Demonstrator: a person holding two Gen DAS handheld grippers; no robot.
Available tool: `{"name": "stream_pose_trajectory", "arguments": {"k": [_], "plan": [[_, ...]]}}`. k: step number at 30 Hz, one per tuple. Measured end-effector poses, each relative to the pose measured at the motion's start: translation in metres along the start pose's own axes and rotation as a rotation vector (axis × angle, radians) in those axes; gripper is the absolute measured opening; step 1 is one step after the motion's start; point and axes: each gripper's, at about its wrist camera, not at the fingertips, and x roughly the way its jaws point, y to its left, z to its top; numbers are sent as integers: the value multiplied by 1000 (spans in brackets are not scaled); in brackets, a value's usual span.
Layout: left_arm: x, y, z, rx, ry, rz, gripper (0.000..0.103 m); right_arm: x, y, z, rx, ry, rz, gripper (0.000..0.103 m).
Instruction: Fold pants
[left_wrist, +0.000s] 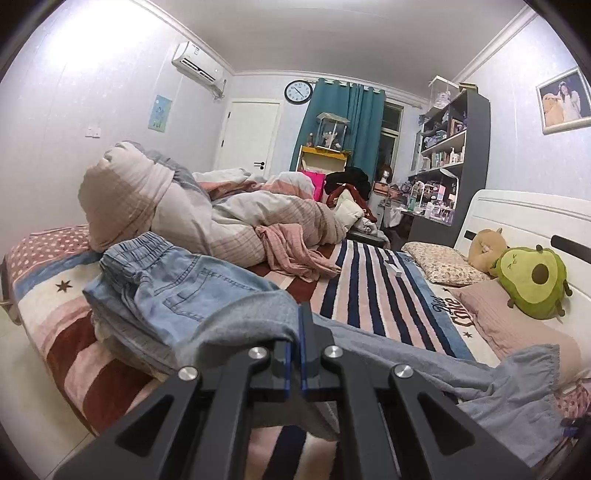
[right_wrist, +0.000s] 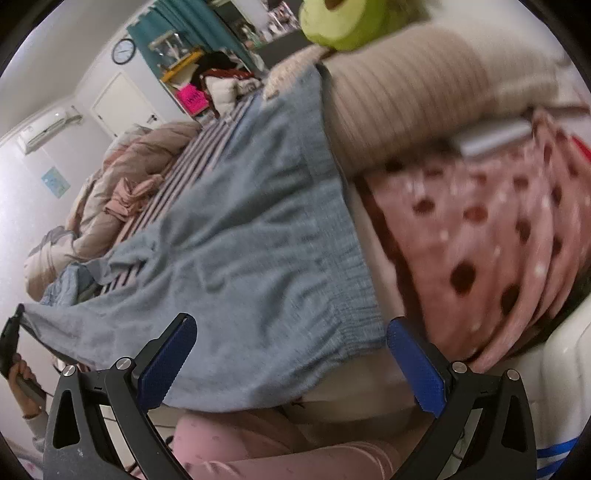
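Grey-blue pants (left_wrist: 424, 365) lie stretched across the striped bed. My left gripper (left_wrist: 294, 347) is shut on one end of the pants and lifts that edge. In the right wrist view the same pants (right_wrist: 251, 236) spread wide, their elastic waistband (right_wrist: 354, 332) near the bed edge. My right gripper (right_wrist: 291, 365) is open, its blue pads on either side of the waistband end, holding nothing. The left gripper (right_wrist: 11, 339) shows at the far left, pinching the pants' other end.
Folded denim pants (left_wrist: 166, 284) sit on a stack at the left. A rumpled quilt (left_wrist: 207, 206) fills the back of the bed. Pillows (left_wrist: 443, 262), an avocado plush (left_wrist: 532, 280) and a dotted pink pillow (right_wrist: 491, 236) lie by the headboard.
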Motion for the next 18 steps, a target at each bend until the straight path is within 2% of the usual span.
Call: {"name": "stream_pose_trajectory", "arguments": {"k": [2, 5, 7, 8, 9, 10, 11, 12, 15, 18], "plan": [[0, 0, 0, -2, -4, 10, 1, 4, -5, -3, 18, -1, 44, 103], [0, 2, -1, 5, -3, 19, 1, 0, -10, -5, 26, -26, 62, 101], [0, 1, -1, 14, -5, 21, 1, -2, -10, -8, 22, -39, 65, 92], [0, 0, -1, 19, -6, 20, 1, -5, -9, -9, 10, -44, 82, 80], [2, -1, 0, 24, -5, 18, 1, -7, -9, -9, 3, -50, 105, 62], [3, -2, 1, 29, -4, 13, 1, -8, -7, -9, -1, -52, 131, 51], [6, -3, 2, 34, -4, 8, 1, -10, -4, -8, -10, -57, 157, 35], [8, -5, 4, 41, -4, 5, 1, -11, 2, -6, -24, -61, 162, 25], [16, -13, 12, 69, -2, -5, 1, -17, 17, 5, -66, -87, 135, 14], [33, -20, 24, 92, 11, -4, 1, -27, 31, 24, -83, -137, 138, 10]]}}
